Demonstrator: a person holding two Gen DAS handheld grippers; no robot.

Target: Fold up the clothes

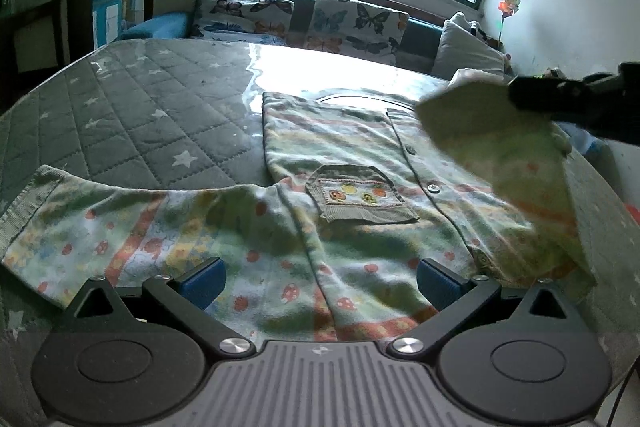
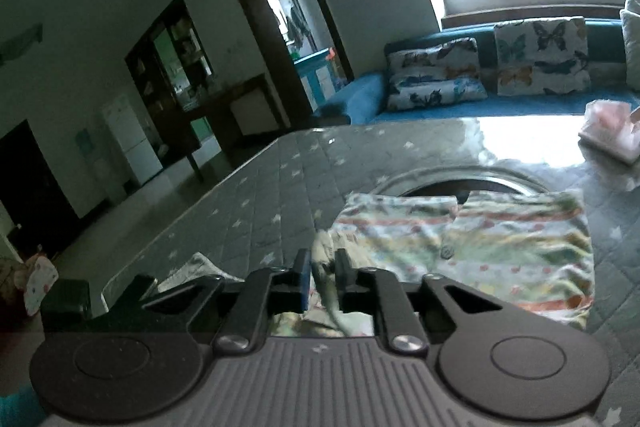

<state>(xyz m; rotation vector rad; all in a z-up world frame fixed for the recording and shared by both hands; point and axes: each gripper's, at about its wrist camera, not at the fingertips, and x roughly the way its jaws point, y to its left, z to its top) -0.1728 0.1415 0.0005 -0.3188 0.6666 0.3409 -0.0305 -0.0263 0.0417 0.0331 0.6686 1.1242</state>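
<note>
A child's green patterned shirt (image 1: 340, 155) with buttons and a corduroy pocket (image 1: 356, 193) lies spread on the quilted table cover (image 1: 140, 107). Its left sleeve (image 1: 80, 227) is stretched out flat toward the near left. My left gripper (image 1: 320, 279) hovers open over the shirt's near part, nothing between its blue pads. My right gripper (image 1: 516, 93) comes in from the right with the other sleeve (image 1: 480, 123) lifted off the table and carried over the shirt body. In the right wrist view a bunch of that sleeve (image 2: 324, 247) sits pinched in the narrow gap of the right gripper (image 2: 323, 267).
A folded pink item (image 2: 612, 135) lies at the table's far right. A dark round recess (image 2: 460, 183) shows just beyond the shirt's collar. A blue sofa with butterfly cushions (image 1: 352, 23) runs behind the table under the window. The table's left edge drops to the floor.
</note>
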